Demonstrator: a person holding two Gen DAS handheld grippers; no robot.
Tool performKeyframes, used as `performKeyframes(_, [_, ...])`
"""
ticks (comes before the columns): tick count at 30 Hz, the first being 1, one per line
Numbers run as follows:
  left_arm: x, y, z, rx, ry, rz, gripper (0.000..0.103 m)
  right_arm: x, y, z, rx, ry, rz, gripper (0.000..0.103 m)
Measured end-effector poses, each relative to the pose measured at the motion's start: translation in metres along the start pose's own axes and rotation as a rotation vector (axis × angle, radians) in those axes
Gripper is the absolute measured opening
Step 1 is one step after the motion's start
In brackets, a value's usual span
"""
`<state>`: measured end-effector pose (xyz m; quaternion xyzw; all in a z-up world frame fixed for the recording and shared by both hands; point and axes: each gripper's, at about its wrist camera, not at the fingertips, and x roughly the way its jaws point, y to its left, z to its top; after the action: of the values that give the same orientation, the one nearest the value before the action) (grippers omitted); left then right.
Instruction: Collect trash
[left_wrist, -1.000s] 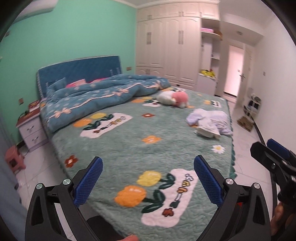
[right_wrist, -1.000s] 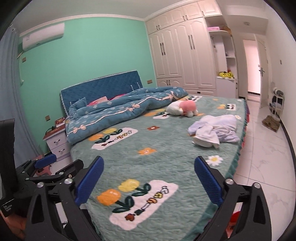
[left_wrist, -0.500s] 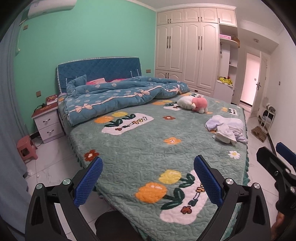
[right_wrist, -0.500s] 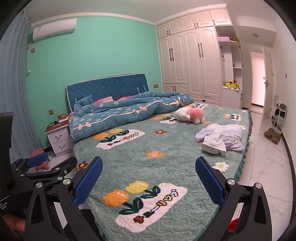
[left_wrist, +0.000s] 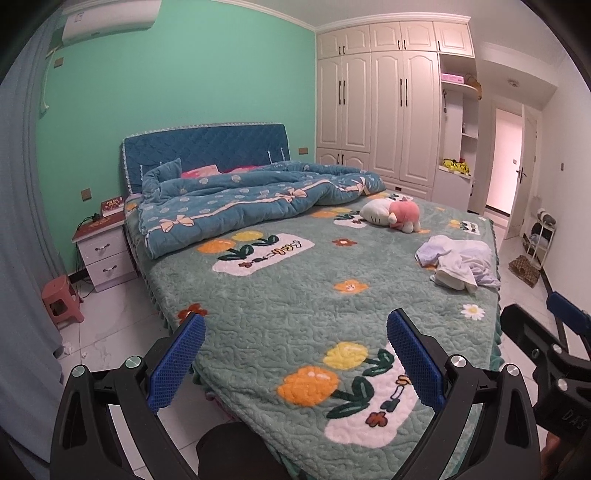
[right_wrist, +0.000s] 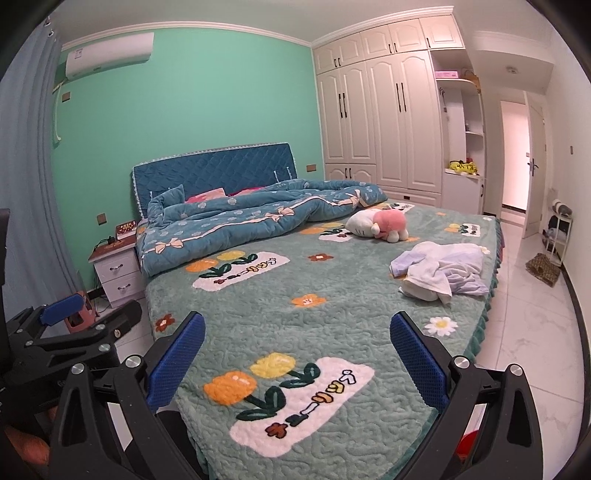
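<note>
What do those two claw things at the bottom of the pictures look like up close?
Each gripper, left and right, is a black plastic frame with cut-out openings and silver round screw heads. Its two fingers carry flat blue pads with a fine mesh texture. No cables show.

place: someone's home bedroom
giveaways: big green flower-quilted bed (left_wrist: 295, 295), tall white built-in wardrobe (left_wrist: 384, 110), small white nightstand (left_wrist: 105, 254)

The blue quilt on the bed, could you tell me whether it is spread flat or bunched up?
Bunched up. The blue quilt lies rumpled in folds near the headboard, leaving most of the green bedspread uncovered.
</note>
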<state>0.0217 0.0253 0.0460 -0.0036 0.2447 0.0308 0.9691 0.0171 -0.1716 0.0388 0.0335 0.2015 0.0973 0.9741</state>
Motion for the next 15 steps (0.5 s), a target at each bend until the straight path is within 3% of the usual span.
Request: performKeyframes(15, [0.0016,-0.0007,0.0023,0.008,-0.008,0.004,0.097,0.0033,-0.0003,-0.0020,-0.002,0.016,0.008,0.098])
